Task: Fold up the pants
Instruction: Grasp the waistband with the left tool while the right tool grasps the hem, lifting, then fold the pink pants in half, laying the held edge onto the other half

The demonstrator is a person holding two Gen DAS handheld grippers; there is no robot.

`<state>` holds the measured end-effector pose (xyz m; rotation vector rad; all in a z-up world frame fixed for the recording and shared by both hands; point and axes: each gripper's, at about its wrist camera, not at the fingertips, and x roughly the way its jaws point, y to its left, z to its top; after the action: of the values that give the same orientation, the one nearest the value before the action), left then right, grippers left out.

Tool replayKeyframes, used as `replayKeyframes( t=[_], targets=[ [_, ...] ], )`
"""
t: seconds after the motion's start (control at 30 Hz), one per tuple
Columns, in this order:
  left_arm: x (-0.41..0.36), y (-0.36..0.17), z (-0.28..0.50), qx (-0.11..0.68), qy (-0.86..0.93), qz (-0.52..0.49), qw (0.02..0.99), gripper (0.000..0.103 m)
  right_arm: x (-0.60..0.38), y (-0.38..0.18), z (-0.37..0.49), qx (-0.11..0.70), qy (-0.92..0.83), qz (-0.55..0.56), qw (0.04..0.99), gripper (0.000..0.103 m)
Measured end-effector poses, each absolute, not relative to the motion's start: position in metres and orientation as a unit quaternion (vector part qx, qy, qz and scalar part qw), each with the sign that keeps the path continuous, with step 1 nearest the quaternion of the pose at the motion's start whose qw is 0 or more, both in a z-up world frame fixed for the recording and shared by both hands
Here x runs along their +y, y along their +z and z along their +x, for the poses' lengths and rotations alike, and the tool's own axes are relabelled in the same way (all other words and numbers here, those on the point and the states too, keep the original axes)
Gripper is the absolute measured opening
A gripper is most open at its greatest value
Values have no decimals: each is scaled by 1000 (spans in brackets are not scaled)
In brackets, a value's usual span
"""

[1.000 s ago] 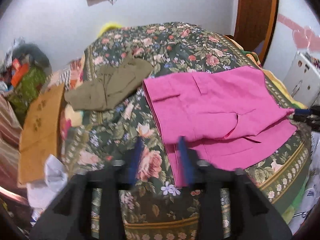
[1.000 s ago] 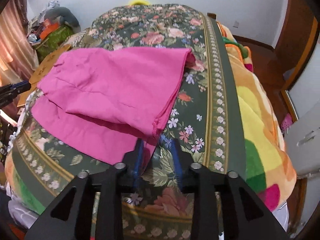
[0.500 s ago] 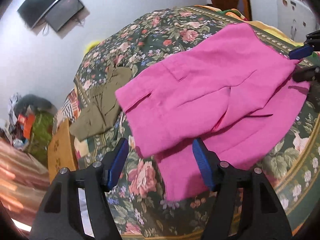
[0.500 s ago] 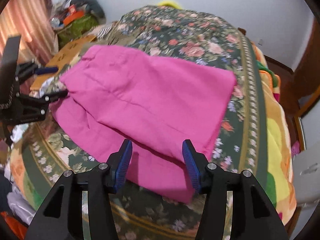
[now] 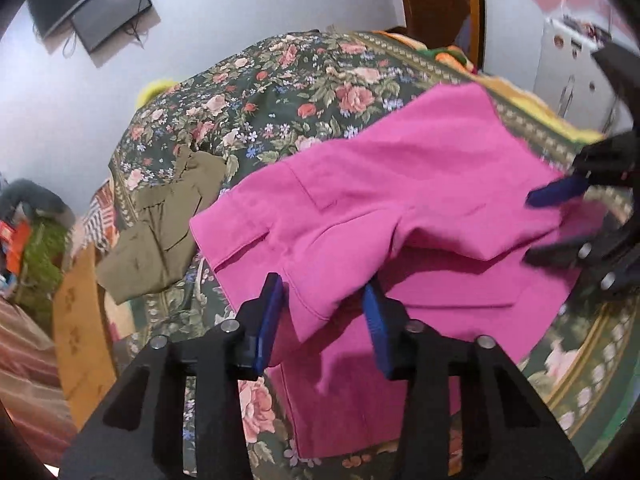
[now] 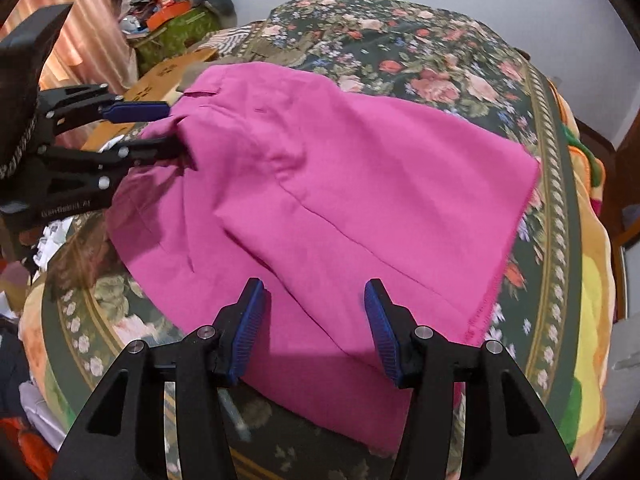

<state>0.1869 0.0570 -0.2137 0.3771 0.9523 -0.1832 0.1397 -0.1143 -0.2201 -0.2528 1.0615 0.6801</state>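
Lying across the near part of a floral bedspread (image 5: 280, 92), the pink pants (image 5: 400, 200) are folded lengthwise, one leg on top of the other, the upper layer set back so a strip of the lower one shows along the near edge. Their long axis runs side to side across the bed: waistband and pocket slits toward the left gripper (image 5: 322, 316), raw leg hems toward the right gripper (image 6: 314, 324).

Each camera fills in what the other lacks. From the left wrist, the pocket seams and the waist corner are plain, and that corner sits between the spread blue pads (image 5: 269, 312) — fabric lies in the gap, yet the jaws are wide apart and not pinching it. This view alone shows an olive garment (image 5: 160, 232) crumpled further back on the bed, well apart from the pants, a dark screen (image 5: 96, 12) on the wall and a wooden door (image 5: 436, 4).

From the right wrist, the frayed hem edge (image 6: 504, 256) and a long lengthwise crease are visible instead. Its jaws also stand wide open, hovering over the near edge of the legs without gripping. Pink curtains (image 6: 80, 28) and a heap of clutter (image 6: 176, 4) appear only here — at the left, beyond the bed.
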Motion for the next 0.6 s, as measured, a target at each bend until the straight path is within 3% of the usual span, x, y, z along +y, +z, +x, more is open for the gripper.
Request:
replayKeyframes(
  t=[0.13,0.17,0.2,0.27,0.6],
  targets=[
    [65,-208,191,455,-79,162,872,22,-109,-223,146,480,320,-116,808,47],
    [69,-207,191,457,-78,153,873,21,-110,-224,148,479,319,-110,810,37],
    [72,-207,191,459,-79,145,873,19,-111,-225,149,479,319,-105,811,21],
    [76,-208,188,463,-81,135,873,18,-114,-224,153,478,315,-93,815,9],
    [72,-193,153,443,-83,124,884,14,-130,-191,132,436,328,-84,834,6]
  ],
)
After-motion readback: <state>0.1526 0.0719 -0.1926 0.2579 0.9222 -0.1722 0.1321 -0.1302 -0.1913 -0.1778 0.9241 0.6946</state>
